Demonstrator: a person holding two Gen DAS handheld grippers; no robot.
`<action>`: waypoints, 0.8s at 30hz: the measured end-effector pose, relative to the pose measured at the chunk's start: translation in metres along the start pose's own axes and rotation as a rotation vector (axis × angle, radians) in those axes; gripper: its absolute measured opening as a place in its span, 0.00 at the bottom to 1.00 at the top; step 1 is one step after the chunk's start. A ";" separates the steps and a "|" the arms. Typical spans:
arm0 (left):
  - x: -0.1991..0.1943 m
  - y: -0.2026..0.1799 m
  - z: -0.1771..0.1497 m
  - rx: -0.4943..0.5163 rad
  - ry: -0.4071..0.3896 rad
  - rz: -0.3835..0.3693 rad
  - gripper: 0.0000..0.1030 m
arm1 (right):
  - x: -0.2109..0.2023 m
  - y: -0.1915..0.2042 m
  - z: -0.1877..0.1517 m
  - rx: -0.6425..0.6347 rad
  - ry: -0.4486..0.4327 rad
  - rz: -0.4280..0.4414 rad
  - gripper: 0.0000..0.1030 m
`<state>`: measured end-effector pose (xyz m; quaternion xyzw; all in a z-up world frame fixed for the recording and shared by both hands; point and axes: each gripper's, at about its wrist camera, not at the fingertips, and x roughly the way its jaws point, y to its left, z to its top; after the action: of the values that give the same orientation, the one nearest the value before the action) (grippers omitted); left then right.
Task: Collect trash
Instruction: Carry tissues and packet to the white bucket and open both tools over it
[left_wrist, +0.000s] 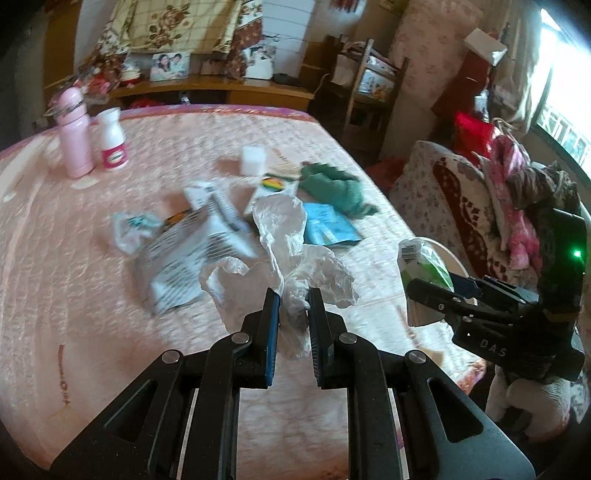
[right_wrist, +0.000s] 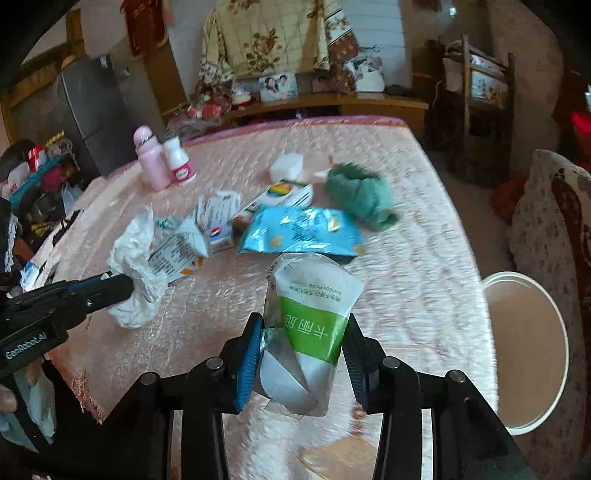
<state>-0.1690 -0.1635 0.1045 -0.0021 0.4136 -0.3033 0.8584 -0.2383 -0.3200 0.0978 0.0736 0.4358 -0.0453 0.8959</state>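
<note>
Fingers of the left gripper (left_wrist: 291, 299) pinched a crumpled tissue (left_wrist: 295, 258); right fingers (right_wrist: 301, 354) clamped a green-white wrapper (right_wrist: 308, 325), long axis pointing away, above the bed (right_wrist: 406, 240). Beside it, the bin (right_wrist: 532, 354) looked empty.

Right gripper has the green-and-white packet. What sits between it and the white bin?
Nothing. In the right wrist view, only bare pink bedspread lies between the green-and-white packet in the right gripper and the white bin beside the bed.

Window daylight, motion blur, fisheye warp

"GenRobot.AI" on left tool (right_wrist: 122, 286); "DAS" on right tool (left_wrist: 410, 291).
</note>
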 end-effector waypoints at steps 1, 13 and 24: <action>0.000 -0.004 0.001 0.004 -0.001 -0.007 0.12 | -0.005 -0.002 -0.001 0.003 -0.009 -0.006 0.40; 0.025 -0.088 0.021 0.110 0.004 -0.119 0.12 | -0.053 -0.070 -0.008 0.093 -0.078 -0.101 0.40; 0.061 -0.151 0.035 0.148 0.054 -0.224 0.12 | -0.071 -0.134 -0.027 0.188 -0.083 -0.187 0.40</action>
<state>-0.1943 -0.3273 0.1228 0.0230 0.4103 -0.4268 0.8056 -0.3218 -0.4462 0.1248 0.1143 0.3973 -0.1721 0.8942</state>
